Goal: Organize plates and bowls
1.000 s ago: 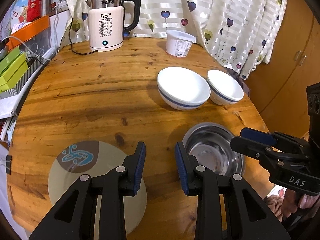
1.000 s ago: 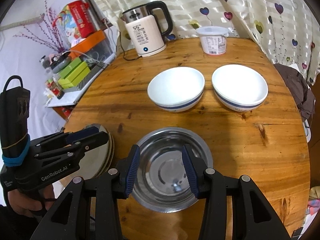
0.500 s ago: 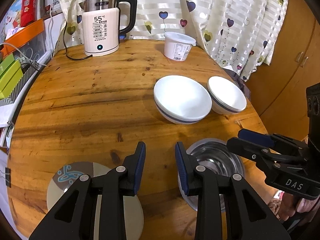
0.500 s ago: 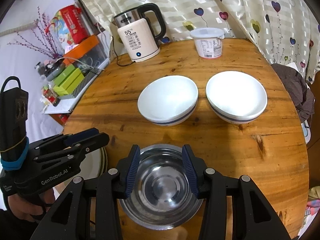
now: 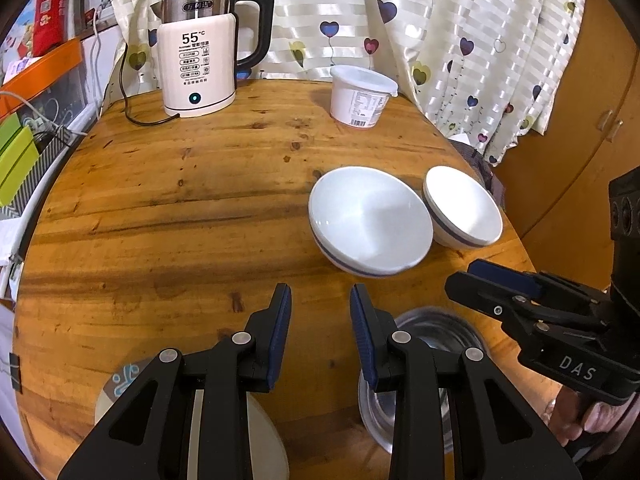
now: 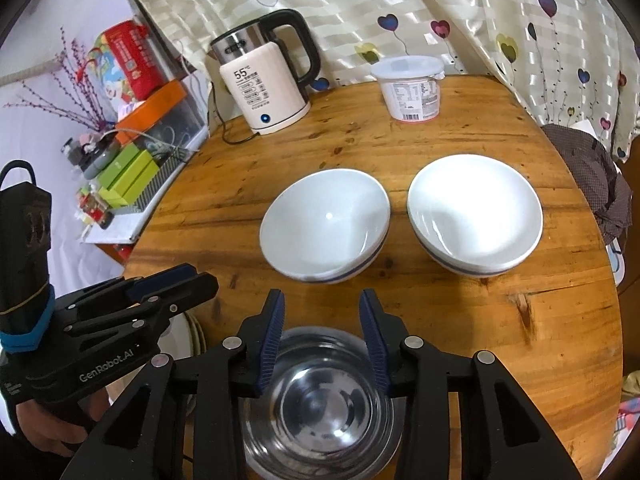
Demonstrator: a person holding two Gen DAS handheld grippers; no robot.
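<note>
Two white bowls with a blue band stand side by side on the round wooden table [image 5: 168, 216]: the left one [image 6: 325, 227] [image 5: 370, 220] and the right one [image 6: 475, 215] [image 5: 463, 207]. A steel bowl [image 6: 326, 406] [image 5: 434, 334] sits near the front edge, below my open, empty right gripper [image 6: 322, 336]. A pale plate with a blue motif [image 5: 120, 384] lies at the front left, mostly hidden under my open, empty left gripper [image 5: 320, 332]. The right gripper also shows in the left wrist view [image 5: 492, 280].
A white electric kettle [image 5: 196, 64] with its cord and a white lidded tub [image 5: 360, 94] stand at the back of the table. Boxes and clutter fill shelves [image 6: 132, 152] to the left. Heart-print curtains [image 5: 440, 20] hang behind. A wooden cabinet [image 5: 580, 140] is at the right.
Both grippers have drawn back toward the table's front edge and risen. The plate and steel bowl have slid lower in view. Nothing was grasped or moved.
</note>
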